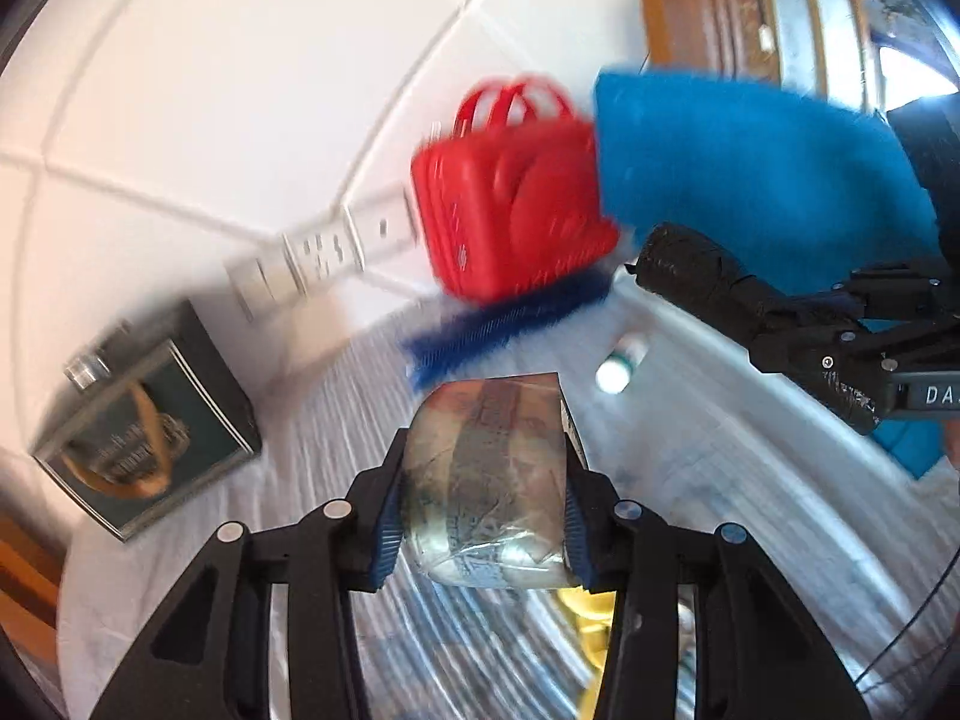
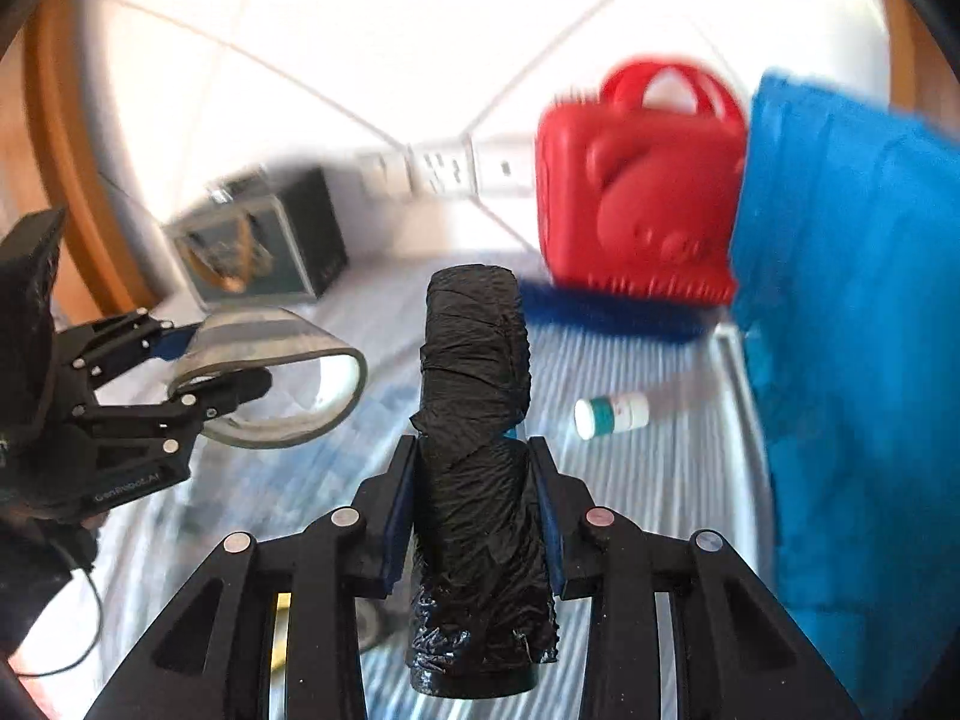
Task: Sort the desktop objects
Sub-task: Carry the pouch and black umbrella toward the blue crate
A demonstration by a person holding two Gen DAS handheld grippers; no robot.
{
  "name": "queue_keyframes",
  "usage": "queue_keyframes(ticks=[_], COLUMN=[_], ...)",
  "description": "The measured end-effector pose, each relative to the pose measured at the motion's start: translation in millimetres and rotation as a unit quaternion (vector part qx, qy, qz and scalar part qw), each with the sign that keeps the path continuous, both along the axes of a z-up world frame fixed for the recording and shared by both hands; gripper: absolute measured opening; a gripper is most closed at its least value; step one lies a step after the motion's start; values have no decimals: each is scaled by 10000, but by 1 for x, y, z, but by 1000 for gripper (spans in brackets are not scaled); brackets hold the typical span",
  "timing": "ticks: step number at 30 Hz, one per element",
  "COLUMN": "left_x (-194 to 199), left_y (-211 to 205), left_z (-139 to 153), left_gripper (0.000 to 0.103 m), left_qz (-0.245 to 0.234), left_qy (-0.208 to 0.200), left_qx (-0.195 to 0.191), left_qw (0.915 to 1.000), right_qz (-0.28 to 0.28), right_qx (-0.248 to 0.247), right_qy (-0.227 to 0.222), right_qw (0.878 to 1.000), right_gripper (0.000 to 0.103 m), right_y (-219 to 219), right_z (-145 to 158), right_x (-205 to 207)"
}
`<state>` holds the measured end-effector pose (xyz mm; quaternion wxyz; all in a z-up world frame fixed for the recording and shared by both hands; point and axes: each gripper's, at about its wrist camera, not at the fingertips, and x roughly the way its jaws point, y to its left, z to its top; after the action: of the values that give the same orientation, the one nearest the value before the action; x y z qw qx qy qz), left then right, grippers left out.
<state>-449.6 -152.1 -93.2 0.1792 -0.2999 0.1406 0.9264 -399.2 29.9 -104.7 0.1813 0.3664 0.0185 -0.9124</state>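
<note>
Entry: left gripper [image 1: 480,516], fingers clamped on tape roll [image 1: 486,480]; right gripper [image 2: 474,498], fingers clamped on black bag roll [image 2: 474,420]. Both held in front of red case [image 2: 636,204]. Advice: carry level, grips firm, clear of small bottle [image 2: 612,414].

Gleaming bright behind everything: white tiled wall [image 1: 240,90] with wall sockets [image 2: 444,168]. Framing the edges: wooden trim [image 2: 66,138]. Covering the tabletop: pale striped cloth [image 1: 336,396].
</note>
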Motion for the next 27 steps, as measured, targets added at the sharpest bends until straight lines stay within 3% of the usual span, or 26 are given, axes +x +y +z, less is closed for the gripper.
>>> queue_keyframes(ticks=[7,11,15,20,27], left_x=[71,104,129,135,119], left_y=[55,114,177,266,359], left_z=[100,155,190,215,234], left_gripper=[43,43,43,43,44], left_qz=[-507,-901,-1279,-1562,-1358], left_qy=[878,1314,1550,1657,1671], left_qx=[210,461,657,773,679], left_qw=[9946,9861,9774,9707,9742], right_qz=[-302,-693,-1145,-1641,-2066], right_qx=[-263,-353,-317,-97,18], right_qy=[933,1588,1939,2048,1845], right_qw=[9948,9842,9738,9649,9609], right_gripper=[34,34,34,34,36], right_y=[37,84,135,214,308], right_z=[95,147,182,208,219], right_x=[94,156,188,196,161])
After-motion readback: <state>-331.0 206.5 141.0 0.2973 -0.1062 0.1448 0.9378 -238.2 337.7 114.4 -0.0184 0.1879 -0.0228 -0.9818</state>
